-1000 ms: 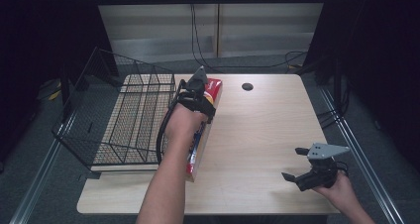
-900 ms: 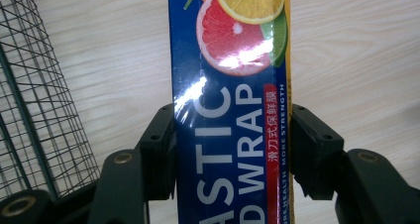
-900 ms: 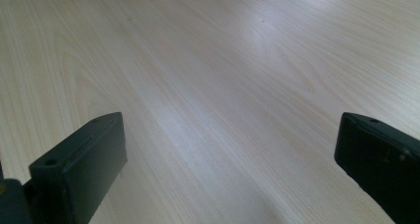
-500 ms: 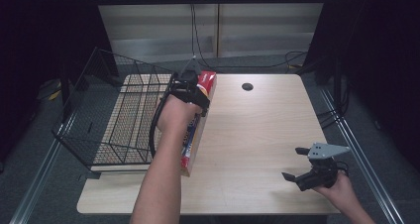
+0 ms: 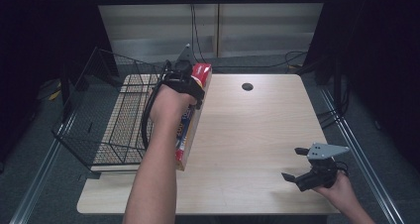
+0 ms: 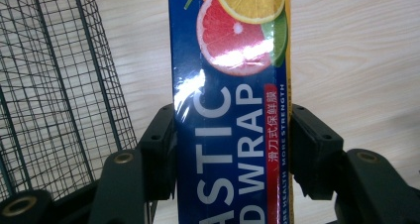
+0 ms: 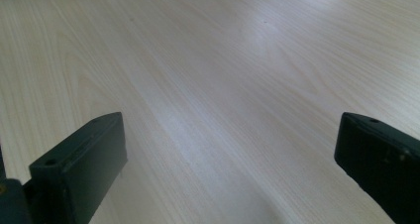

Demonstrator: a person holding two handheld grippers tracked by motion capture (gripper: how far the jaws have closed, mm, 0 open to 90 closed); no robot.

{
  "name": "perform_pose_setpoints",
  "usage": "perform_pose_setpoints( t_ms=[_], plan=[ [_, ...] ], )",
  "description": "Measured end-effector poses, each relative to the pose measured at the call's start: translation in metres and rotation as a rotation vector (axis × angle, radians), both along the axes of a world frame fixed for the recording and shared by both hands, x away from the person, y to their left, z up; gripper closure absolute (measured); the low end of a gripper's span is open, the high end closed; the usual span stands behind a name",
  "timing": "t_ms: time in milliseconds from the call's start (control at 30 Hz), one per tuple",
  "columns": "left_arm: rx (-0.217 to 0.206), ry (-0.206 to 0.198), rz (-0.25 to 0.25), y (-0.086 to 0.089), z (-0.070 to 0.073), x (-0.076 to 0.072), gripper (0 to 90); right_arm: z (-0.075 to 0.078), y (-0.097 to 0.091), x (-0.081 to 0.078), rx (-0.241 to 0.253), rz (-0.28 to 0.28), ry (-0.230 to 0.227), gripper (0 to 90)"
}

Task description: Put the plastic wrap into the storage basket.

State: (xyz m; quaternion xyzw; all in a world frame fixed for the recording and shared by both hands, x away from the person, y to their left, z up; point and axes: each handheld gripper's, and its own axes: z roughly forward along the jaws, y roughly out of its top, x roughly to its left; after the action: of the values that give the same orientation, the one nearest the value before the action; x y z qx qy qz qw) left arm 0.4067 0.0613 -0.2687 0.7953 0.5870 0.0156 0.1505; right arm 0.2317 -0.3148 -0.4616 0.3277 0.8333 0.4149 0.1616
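1. The left gripper (image 5: 184,75) clenched the plastic wrap box (image 5: 190,120) across its width, above the table's (image 5: 247,135) left part.
2. The box's long axis ran near-to-far, just right of the wire basket (image 5: 109,120).
3. The right gripper (image 5: 307,172) sat released, well apart at near right.

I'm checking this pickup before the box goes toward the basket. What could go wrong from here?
The left tool is shut on the plastic wrap box near one end only, so the long glossy box could pivot or slip between the pads. The wire basket stands close beside it; the box's low end might catch the basket's rim. The right tool sits open and apart, giving no support.
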Motion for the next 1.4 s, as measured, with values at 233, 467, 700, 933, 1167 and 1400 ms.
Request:
perform_pose_setpoints(
  t_ms=[233,467,700,933,1167,1400],
  plan=[
    [0.006,-0.013,0.022,0.006,0.009,0.000,44.9,0.001,-0.001,0.000,0.009,-0.001,0.002,0.0],
    [0.008,-0.010,0.031,0.013,0.016,0.001,44.9,0.001,-0.001,0.000,0.006,-0.003,0.001,0.0],
    [0.005,-0.013,0.049,0.021,0.022,0.002,44.9,0.001,-0.002,0.000,0.010,-0.004,-0.002,0.0],
    [0.019,-0.021,0.066,0.034,0.032,0.001,44.9,0.001,-0.002,-0.001,0.008,-0.006,0.002,0.0],
    [0.025,-0.015,0.082,0.045,0.039,0.002,44.9,0.001,-0.002,-0.001,0.005,0.001,0.008,0.0],
    [0.030,-0.010,0.101,0.056,0.044,0.003,44.9,0.001,-0.002,-0.001,0.003,-0.002,0.005,0.0]
  ],
)
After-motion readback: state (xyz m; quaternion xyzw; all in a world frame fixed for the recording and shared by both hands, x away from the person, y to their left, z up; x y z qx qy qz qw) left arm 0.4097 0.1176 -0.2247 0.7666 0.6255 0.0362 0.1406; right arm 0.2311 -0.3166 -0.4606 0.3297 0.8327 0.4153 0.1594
